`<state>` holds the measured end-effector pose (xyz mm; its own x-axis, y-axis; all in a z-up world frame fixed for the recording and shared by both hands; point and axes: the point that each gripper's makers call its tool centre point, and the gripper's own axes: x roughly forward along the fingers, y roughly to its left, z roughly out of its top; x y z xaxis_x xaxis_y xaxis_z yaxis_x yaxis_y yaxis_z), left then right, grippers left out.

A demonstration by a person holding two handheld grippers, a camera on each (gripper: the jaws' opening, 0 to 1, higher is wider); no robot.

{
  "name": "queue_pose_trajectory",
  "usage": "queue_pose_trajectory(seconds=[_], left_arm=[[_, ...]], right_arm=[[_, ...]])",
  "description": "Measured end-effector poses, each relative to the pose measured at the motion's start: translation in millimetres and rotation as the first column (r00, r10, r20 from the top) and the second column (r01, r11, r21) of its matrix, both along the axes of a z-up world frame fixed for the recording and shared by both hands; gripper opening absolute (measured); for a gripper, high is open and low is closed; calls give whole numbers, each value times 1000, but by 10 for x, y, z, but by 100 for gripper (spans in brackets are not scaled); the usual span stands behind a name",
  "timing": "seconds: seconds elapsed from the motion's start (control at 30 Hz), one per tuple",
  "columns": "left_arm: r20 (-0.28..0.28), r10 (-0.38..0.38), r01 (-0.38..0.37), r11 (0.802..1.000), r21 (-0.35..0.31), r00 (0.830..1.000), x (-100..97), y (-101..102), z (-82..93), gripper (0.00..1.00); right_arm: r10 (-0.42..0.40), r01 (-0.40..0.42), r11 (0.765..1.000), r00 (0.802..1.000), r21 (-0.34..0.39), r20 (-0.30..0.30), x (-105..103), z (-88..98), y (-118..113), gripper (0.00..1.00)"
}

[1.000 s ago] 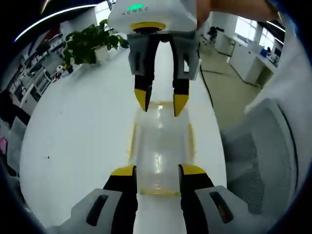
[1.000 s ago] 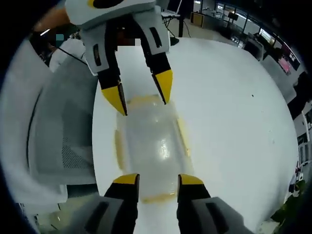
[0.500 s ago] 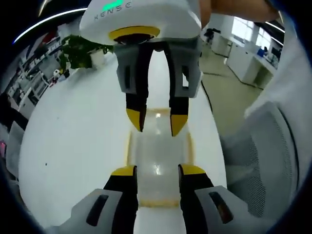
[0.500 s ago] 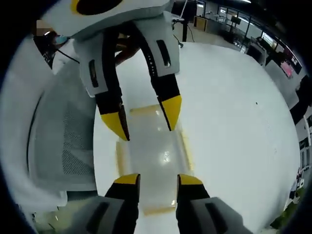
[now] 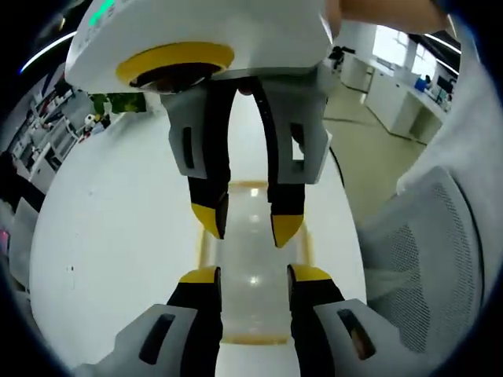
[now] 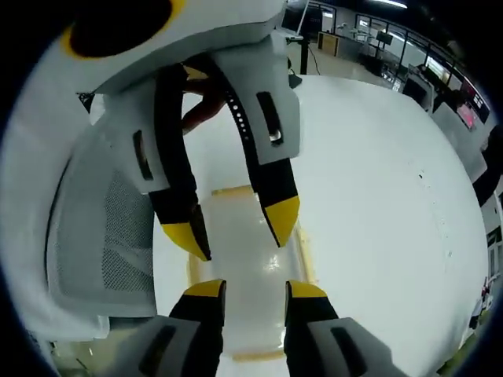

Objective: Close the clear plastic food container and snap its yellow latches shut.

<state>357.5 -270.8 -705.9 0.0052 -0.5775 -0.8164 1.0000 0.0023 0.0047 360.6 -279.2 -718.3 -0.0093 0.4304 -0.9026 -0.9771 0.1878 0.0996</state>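
The clear plastic container [image 5: 253, 259] lies flat on the white table [image 5: 118, 220], its lid down and yellow latches along its rim [image 5: 250, 340]. In the left gripper view my left gripper [image 5: 255, 275] stands open just over the near half of the lid. My right gripper [image 5: 247, 224] faces it from above, open, its yellow fingertips [image 5: 284, 228] close over the far half. The right gripper view has the same container [image 6: 244, 251] under my open right gripper [image 6: 256, 290], with the left gripper [image 6: 234, 229] opposite. Whether any tip touches the lid I cannot tell.
A grey mesh office chair [image 5: 416, 275] stands at the table's edge beside the container [image 6: 118, 243]. A potted plant [image 5: 118, 102] sits at the far end of the table. Bare white tabletop [image 6: 377, 196] stretches on the other side. A hand holds the left gripper.
The two grippers have drawn closer together over the container, each now looming much larger in the other's view. The container has stayed where it was on the table.
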Motion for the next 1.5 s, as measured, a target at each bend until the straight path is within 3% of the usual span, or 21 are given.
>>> queue_pose_trajectory(seconds=[0.77,1.33,1.5], left_arm=[[-2,5,-5,1000,3,1000,-187,-41,-96,36],[98,-52,48,998,43,994,-308,-76,-220,43],[117,-58,54,998,41,991,-307,-98,-228,45]], right_arm=[[-2,2,1000,1000,-8,16,146,-29,13,27],[30,-29,999,999,-24,18,241,-47,64,32],[53,-53,998,999,-28,-9,239,-73,69,36]])
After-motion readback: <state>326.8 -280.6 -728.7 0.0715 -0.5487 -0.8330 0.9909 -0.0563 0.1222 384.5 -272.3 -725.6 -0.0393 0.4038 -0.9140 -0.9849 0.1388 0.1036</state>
